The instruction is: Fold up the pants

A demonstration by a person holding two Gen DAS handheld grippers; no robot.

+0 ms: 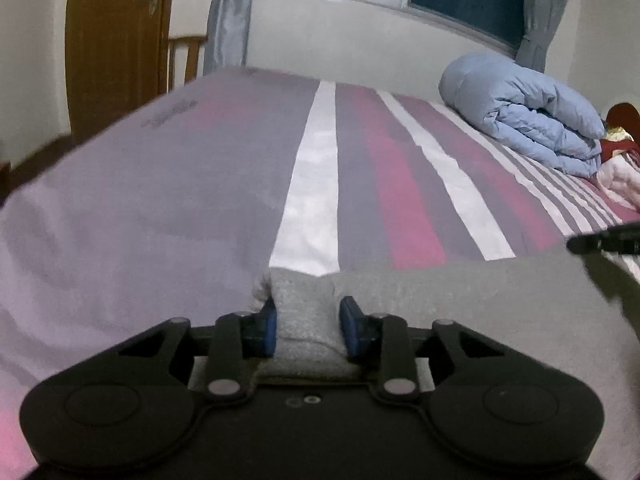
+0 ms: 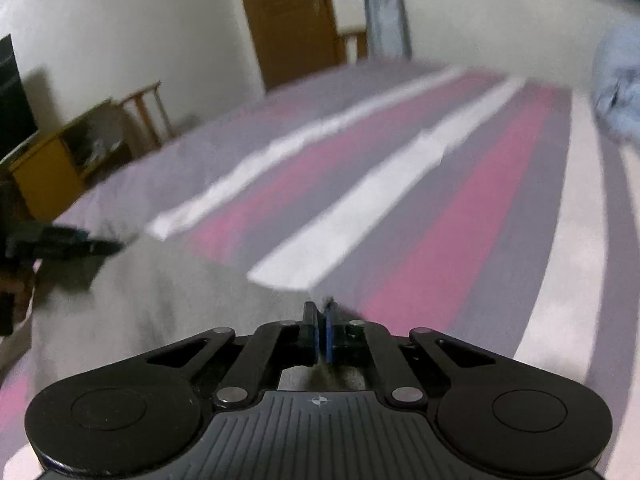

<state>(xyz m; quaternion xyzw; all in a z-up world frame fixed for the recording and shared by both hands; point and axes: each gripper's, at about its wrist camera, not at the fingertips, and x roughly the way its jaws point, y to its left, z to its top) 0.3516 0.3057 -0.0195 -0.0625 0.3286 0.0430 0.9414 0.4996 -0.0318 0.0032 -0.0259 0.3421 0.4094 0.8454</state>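
1. Gripping: I am holding the grey pants (image 1: 460, 296) by their far edge with both claws. The pants are lying flat on the striped bedsheet (image 1: 224, 184), on the near part of the bed, with the white stripe of the sheet running away from that edge.
2. My left gripper (image 1: 307, 326) is clamped on a bunched corner of the pants; the blue pads (image 1: 269, 330) are pressing grey cloth from both sides, just at the near end of the white stripe.
3. My right gripper (image 2: 319, 334) is drawn together, its pads nearly meeting. The pants' edge is running in between them, though blur is hiding how much cloth is caught; I am judging it a thin pinch.
4. The folded blue quilt (image 1: 520, 116) is sitting well beyond the pants, at the far right of the sheet, clear of my work.
5. Step in hand, as I am judging it: securing two corners for a fold.
6. Next move is calling for lifting both corners together, keeping the edge taut, and carrying it over the rest of the pants.
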